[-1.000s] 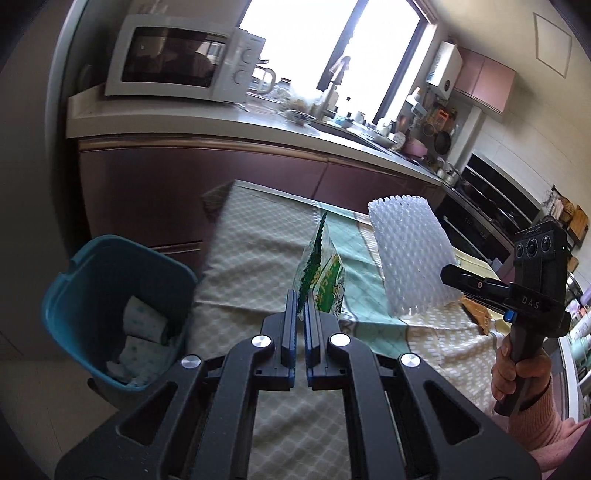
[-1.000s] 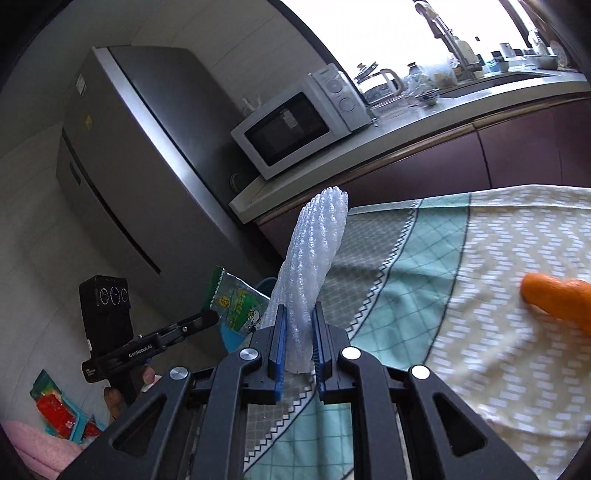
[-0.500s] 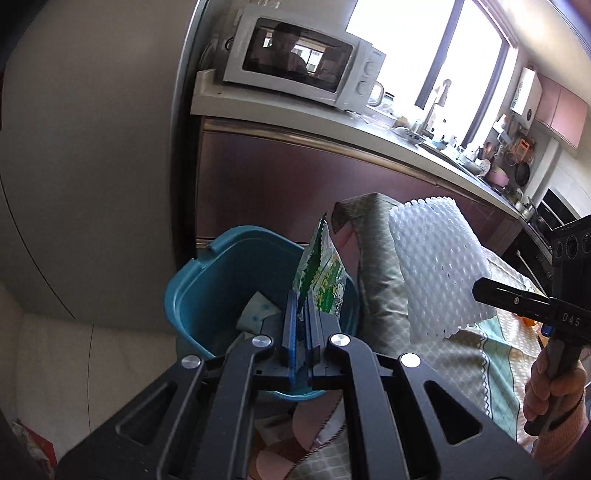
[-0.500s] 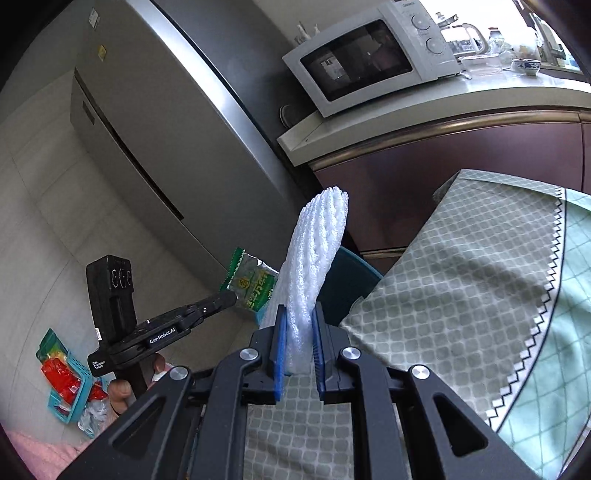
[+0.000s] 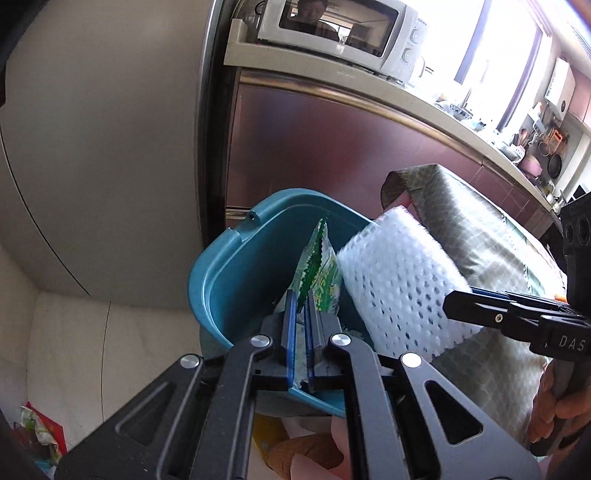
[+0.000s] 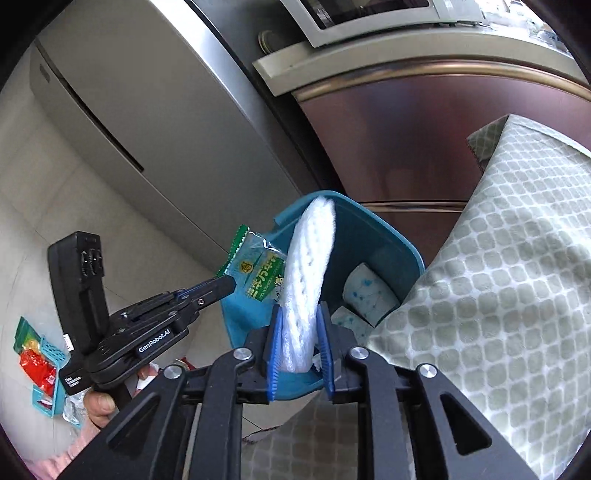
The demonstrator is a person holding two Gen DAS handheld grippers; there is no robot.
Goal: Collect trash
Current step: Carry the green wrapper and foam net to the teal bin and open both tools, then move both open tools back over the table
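we hold both pieces of trash over the teal bin, which stands on the floor between the steel fridge and the corner of the tabletop, draped in a green patterned tablecloth.

our left gripper is clamped tight on the lower edge of a green and clear snack wrapper; the wrapper stands up from the blue pads, above the open mouth of the bin. in the right wrist view the same wrapper sticks out from the left gripper's tips just over the bin's near rim.

our right gripper has the white foam fruit net between its blue pads, and its jaws are opening; the net's lower end still sits in the gap, touching the left pad, while a sliver of space shows beside the right pad. the net rises upright above the bin's inside. in the left wrist view the net hangs just right of the wrapper, at the bin's edge next to the tablecloth.

inside the bin lie crumpled white tissues with blue specks.

a microwave sits on the counter above the dark red cabinets.
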